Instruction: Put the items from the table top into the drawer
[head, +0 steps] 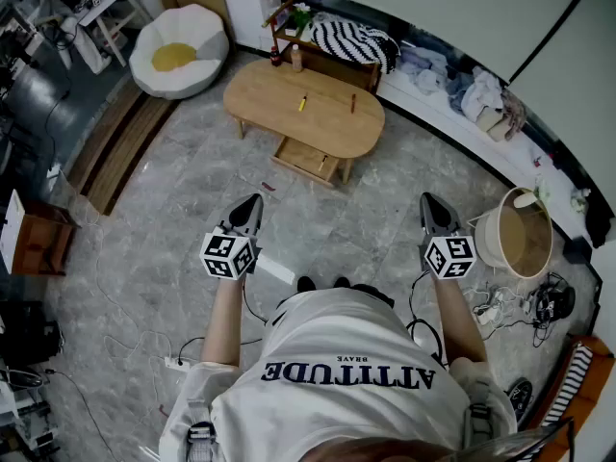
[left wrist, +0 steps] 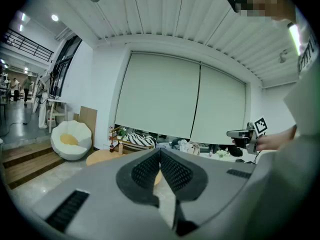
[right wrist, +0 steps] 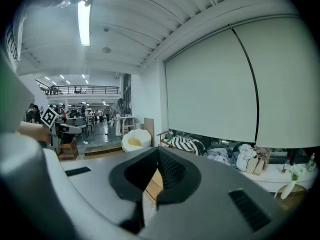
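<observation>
An oval wooden table stands on the grey floor some way ahead of me. A small yellow item and a thin brown item lie on its top. Beneath its near edge a wooden drawer is pulled out. My left gripper and right gripper are held out level at waist height, well short of the table. Both are shut with nothing in them. In the left gripper view the left gripper has its pads meeting at the tip. The right gripper looks the same in its own view.
A white and yellow beanbag sits at the far left. Behind the table a low shelf carries a striped cushion and bottles. A round basket and tangled cables lie at the right, wooden steps at the left.
</observation>
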Motion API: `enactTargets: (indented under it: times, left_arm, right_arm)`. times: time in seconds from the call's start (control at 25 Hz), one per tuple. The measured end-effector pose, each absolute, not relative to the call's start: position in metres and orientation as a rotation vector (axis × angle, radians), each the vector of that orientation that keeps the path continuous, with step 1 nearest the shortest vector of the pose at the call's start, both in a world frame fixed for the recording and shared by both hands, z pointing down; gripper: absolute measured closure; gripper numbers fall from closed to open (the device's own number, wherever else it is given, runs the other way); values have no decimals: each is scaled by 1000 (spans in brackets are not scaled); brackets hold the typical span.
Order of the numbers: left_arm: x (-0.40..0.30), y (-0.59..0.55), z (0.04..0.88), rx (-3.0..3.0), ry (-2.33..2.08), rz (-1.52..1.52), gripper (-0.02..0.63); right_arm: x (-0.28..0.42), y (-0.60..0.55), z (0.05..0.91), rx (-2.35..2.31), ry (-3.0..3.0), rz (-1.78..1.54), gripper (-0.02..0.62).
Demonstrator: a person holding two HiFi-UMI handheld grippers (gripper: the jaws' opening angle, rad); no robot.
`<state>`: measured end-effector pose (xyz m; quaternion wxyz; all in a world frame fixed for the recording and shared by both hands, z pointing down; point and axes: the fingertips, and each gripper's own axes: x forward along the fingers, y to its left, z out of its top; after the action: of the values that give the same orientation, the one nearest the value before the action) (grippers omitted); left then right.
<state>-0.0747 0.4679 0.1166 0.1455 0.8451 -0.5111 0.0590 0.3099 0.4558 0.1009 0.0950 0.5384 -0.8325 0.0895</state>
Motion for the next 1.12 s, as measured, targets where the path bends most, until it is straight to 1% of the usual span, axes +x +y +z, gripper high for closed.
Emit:
enactTargets:
  times: [0.72, 1.12]
  left_arm:
    - [-90, 472, 119, 2447, -1447, 160, 584]
    - [-115, 478, 125, 2461, -1410, 138, 584]
  right_arm:
    - [288, 464, 101, 1593, -2466, 291, 577]
    - [254, 478, 110, 1571, -2448, 284, 575]
